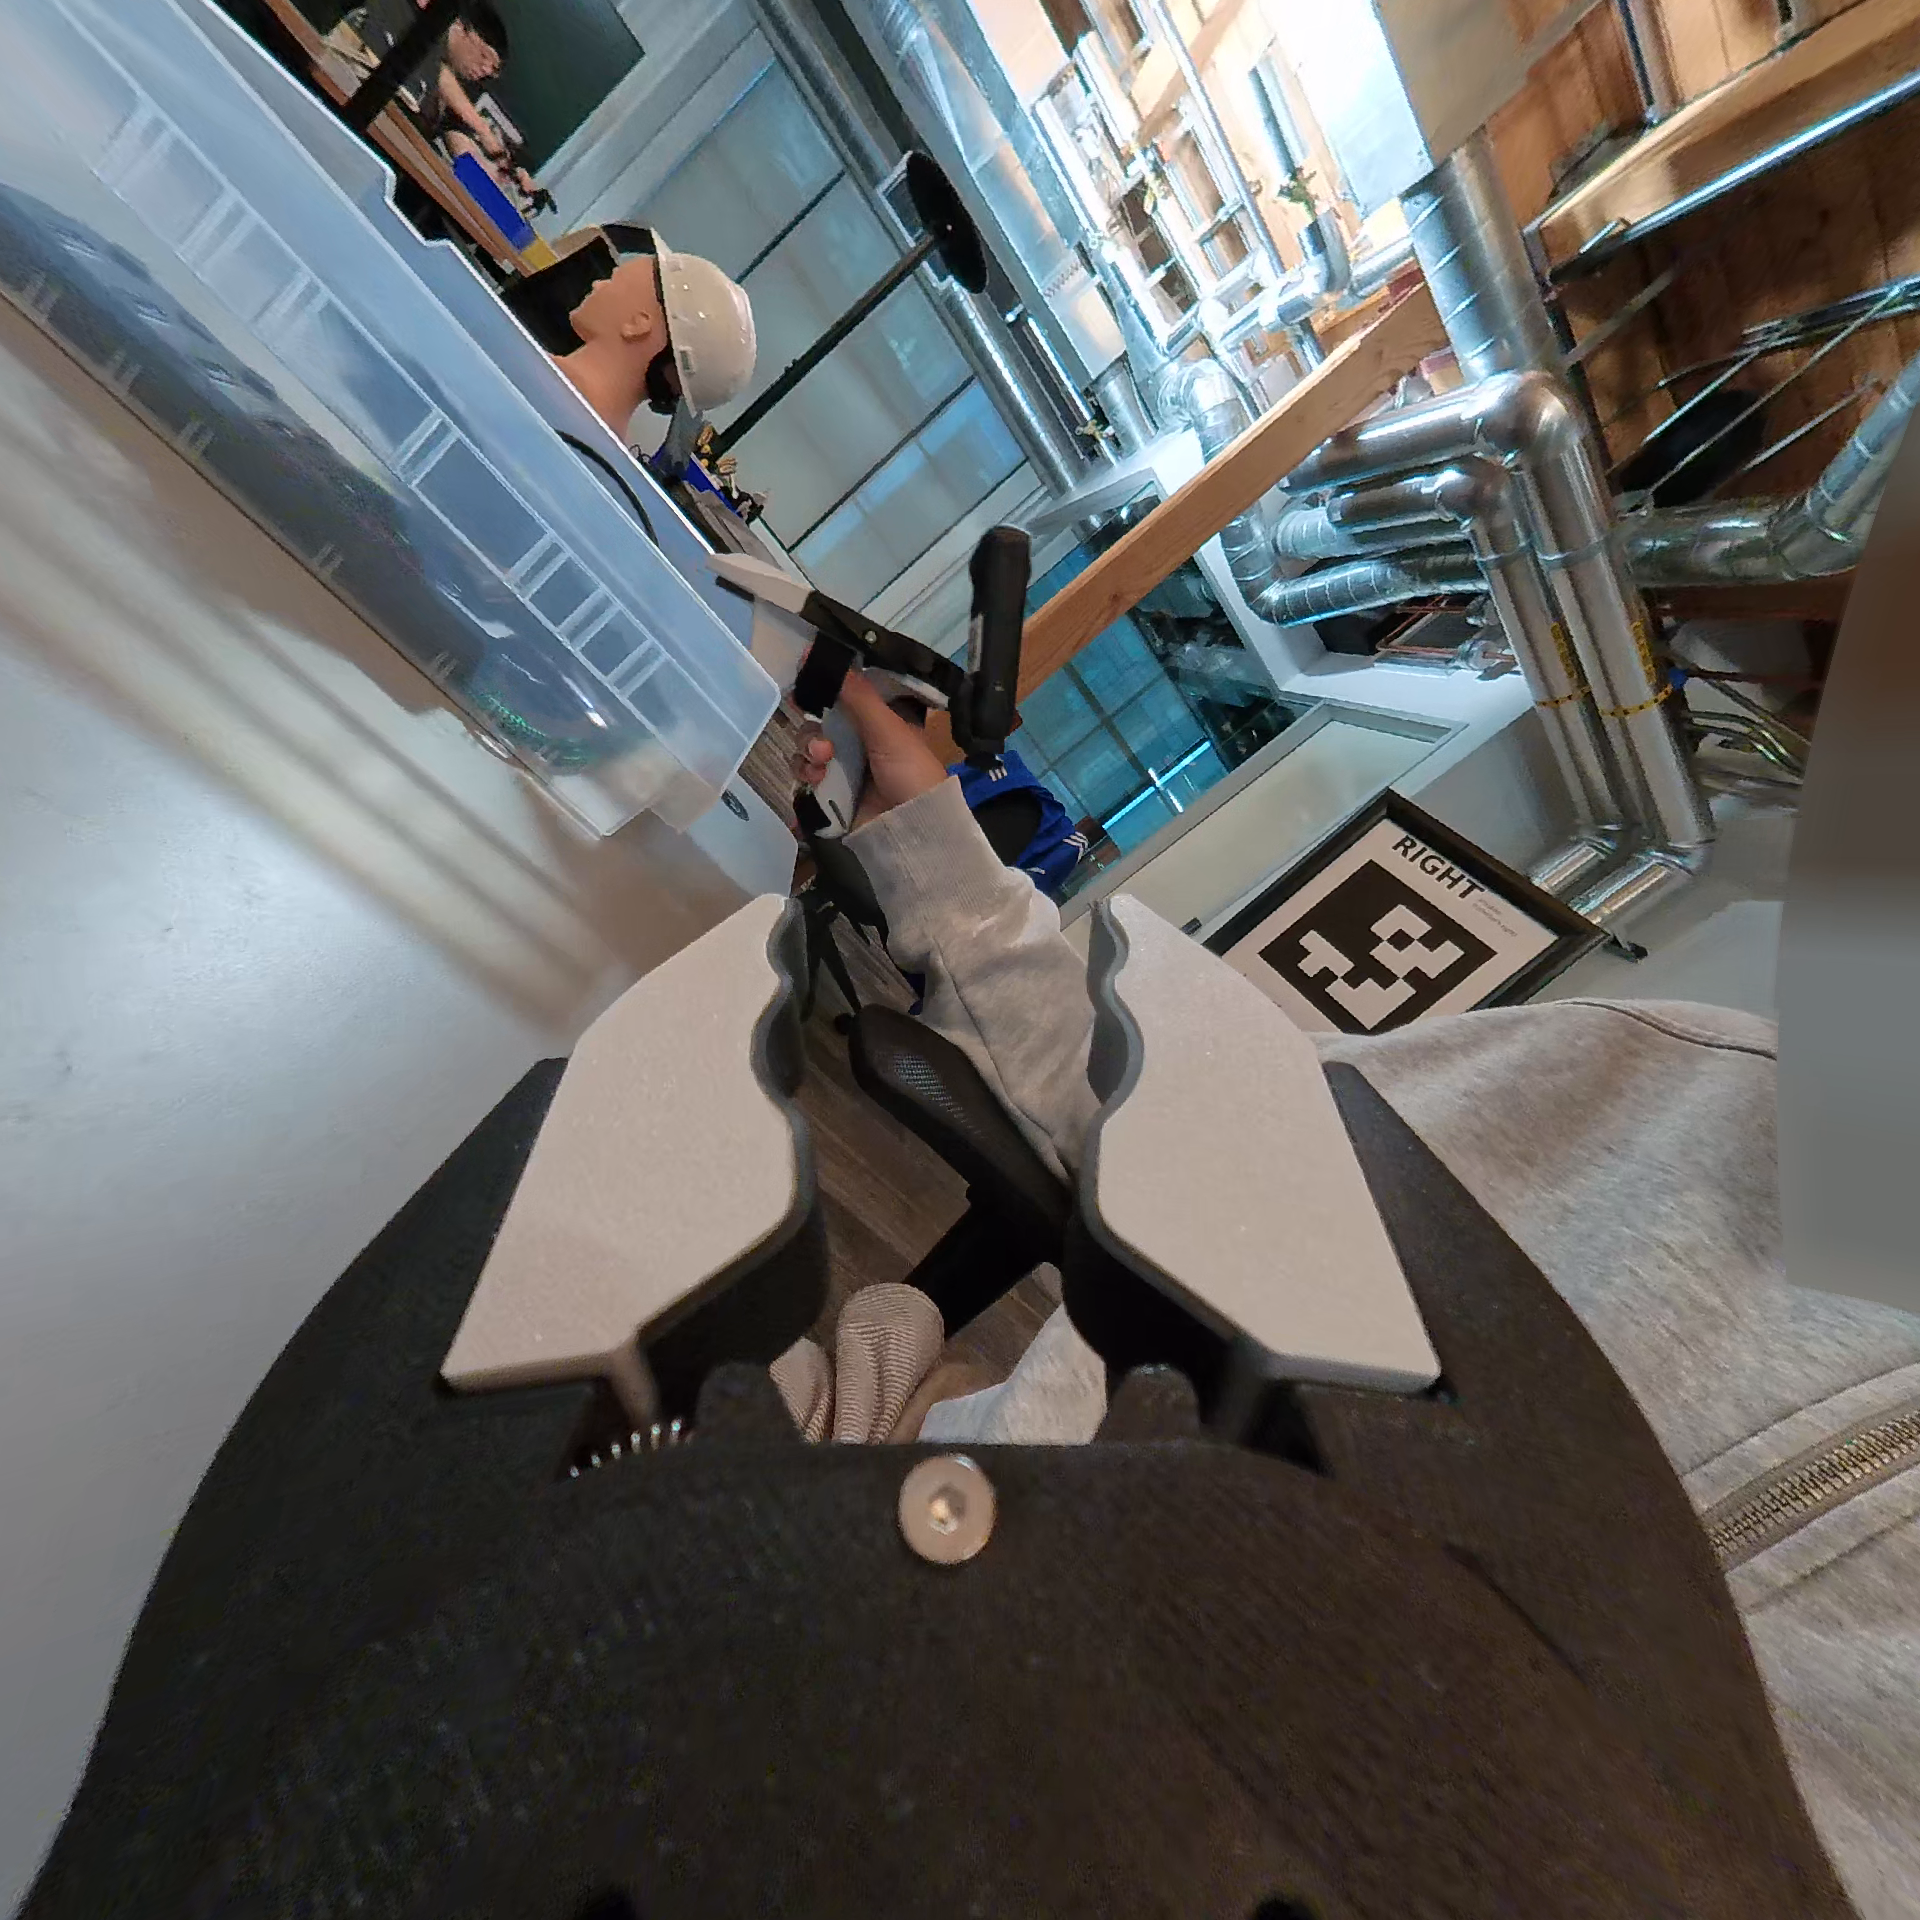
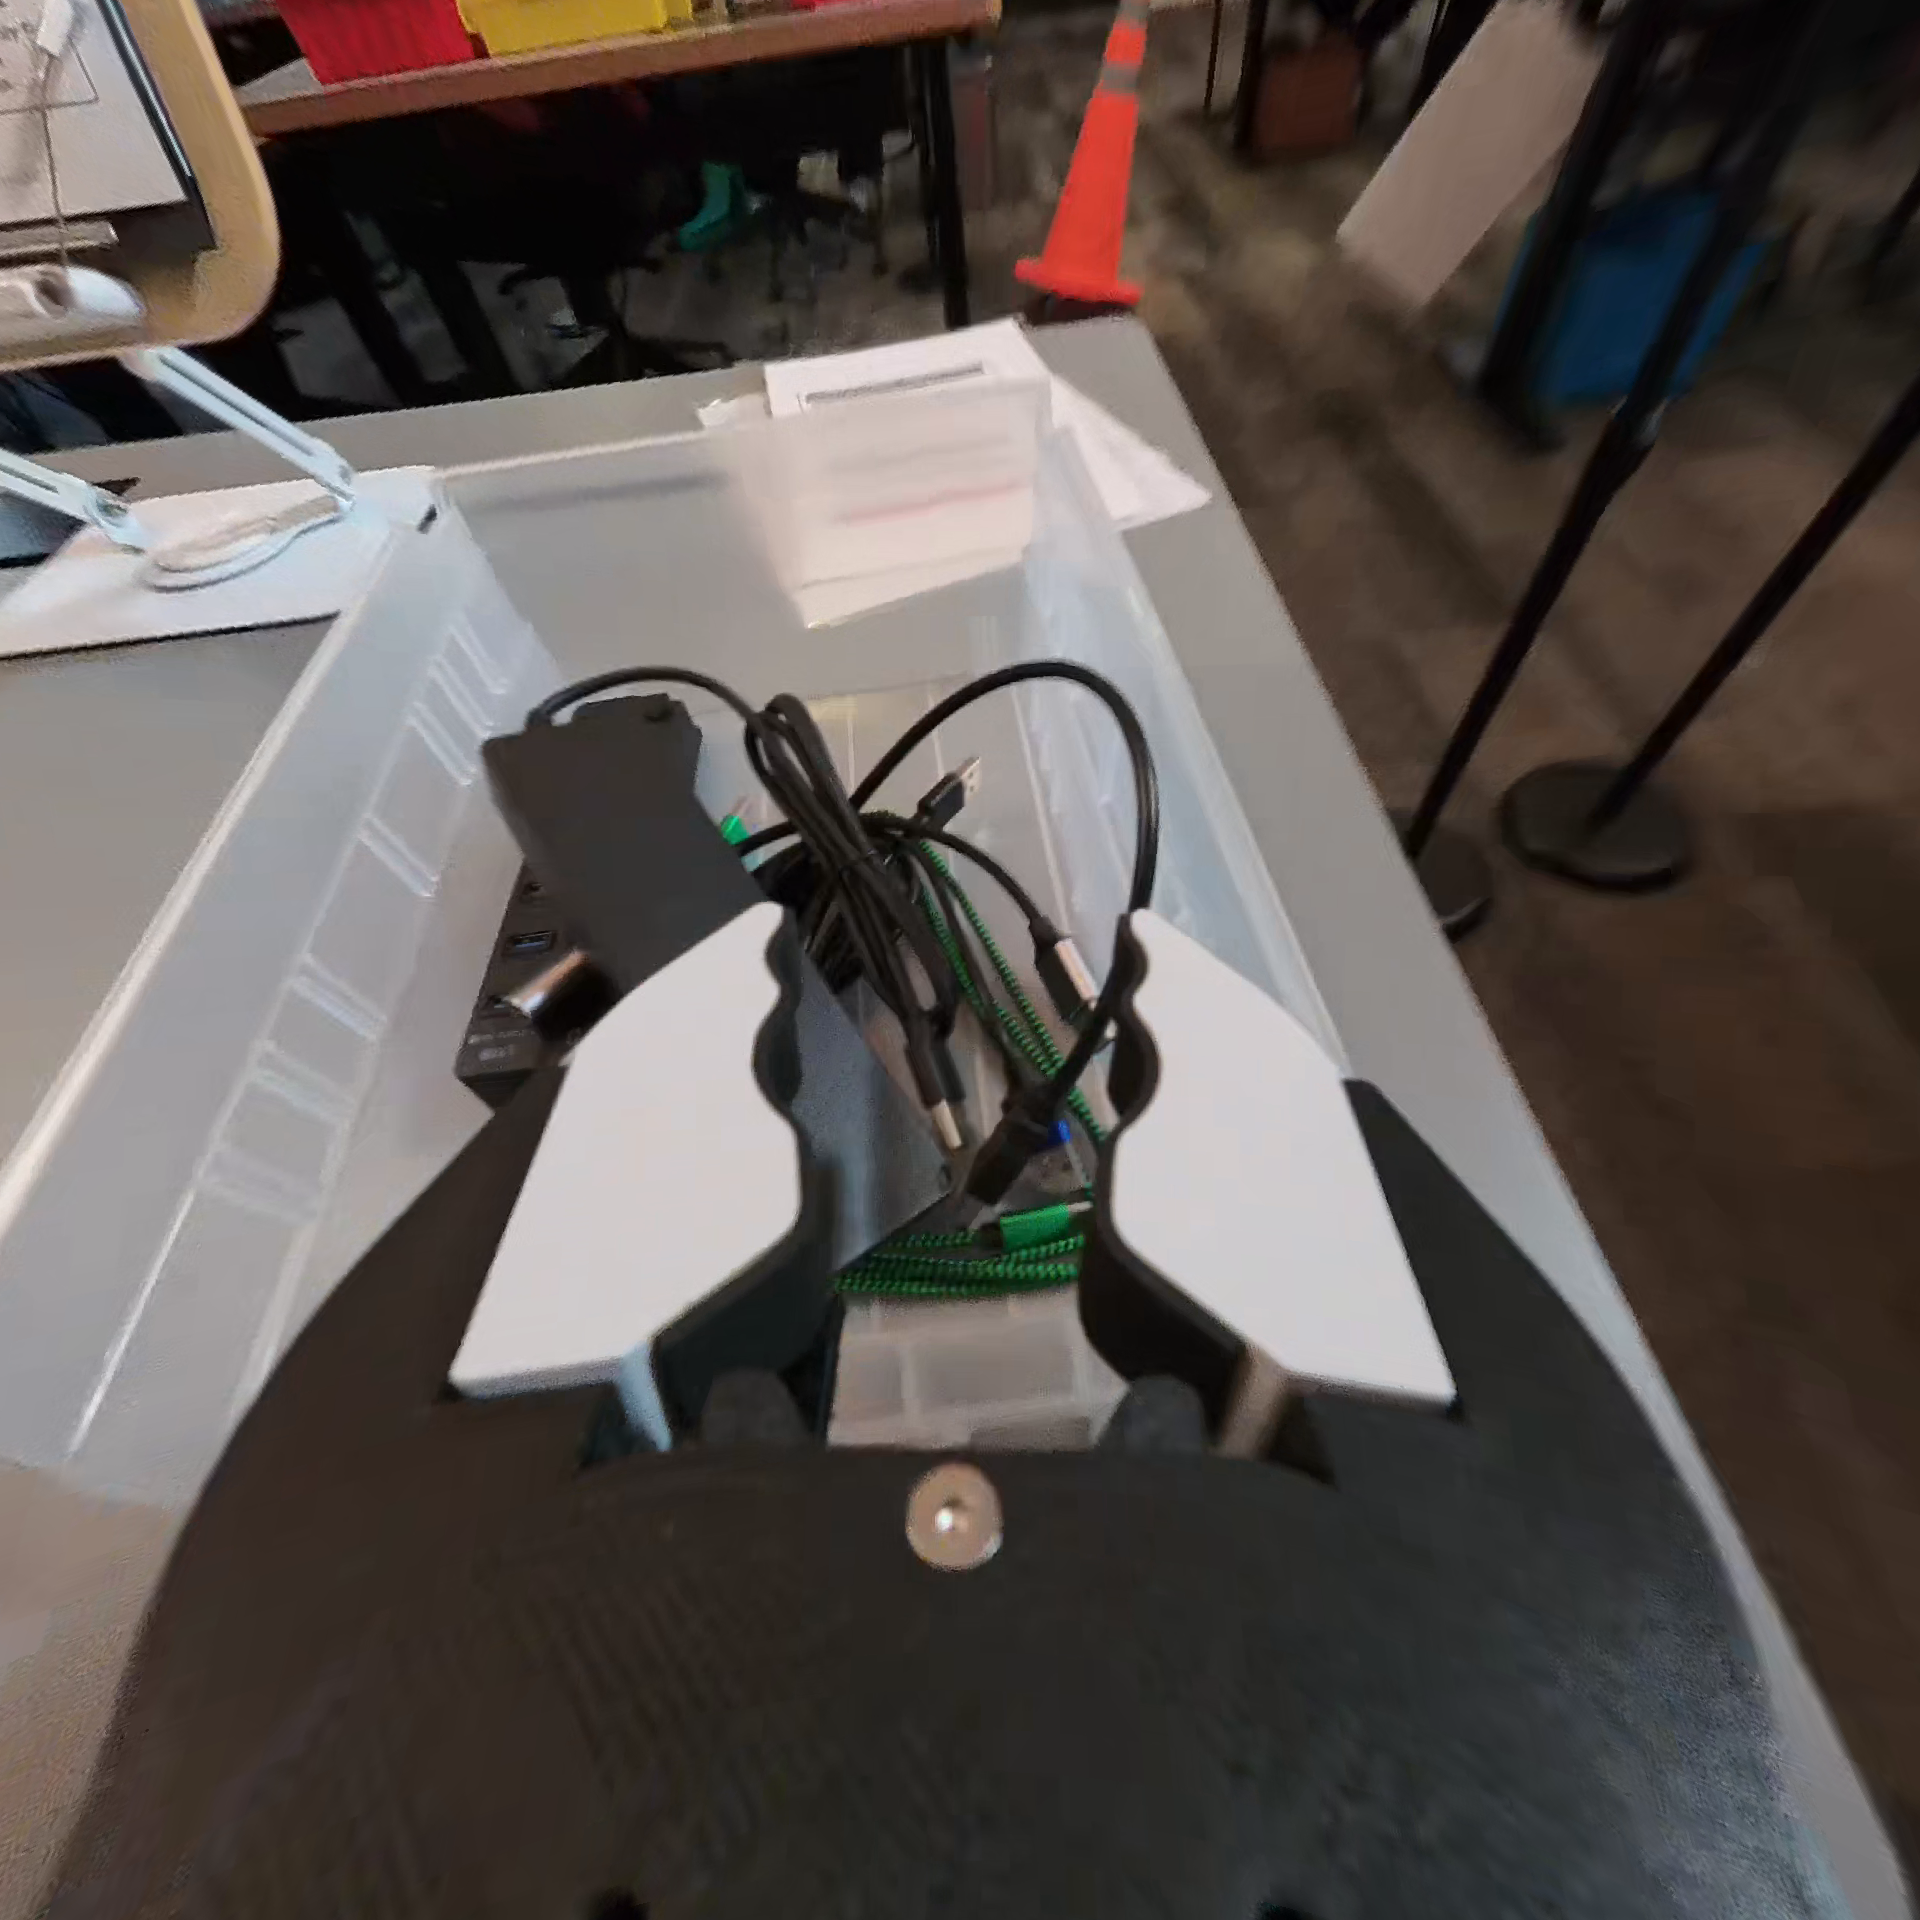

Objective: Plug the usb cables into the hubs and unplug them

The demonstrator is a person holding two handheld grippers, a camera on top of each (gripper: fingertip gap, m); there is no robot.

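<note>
My right gripper is open and empty, hovering over a clear plastic bin. In the bin lie a black USB hub, a second black hub with ports showing under it, a tangle of black USB cables and a green braided cable. The cable plugs lie loose between my fingers in this view. My left gripper is open and empty, held tilted beside the bin. It points at a grey sleeve and the right gripper held in a hand.
The bin stands on a grey table. Papers in a sleeve lie at its far end and a white stand at the left. An orange cone and stanchion bases stand on the floor. A framed marker board stands behind.
</note>
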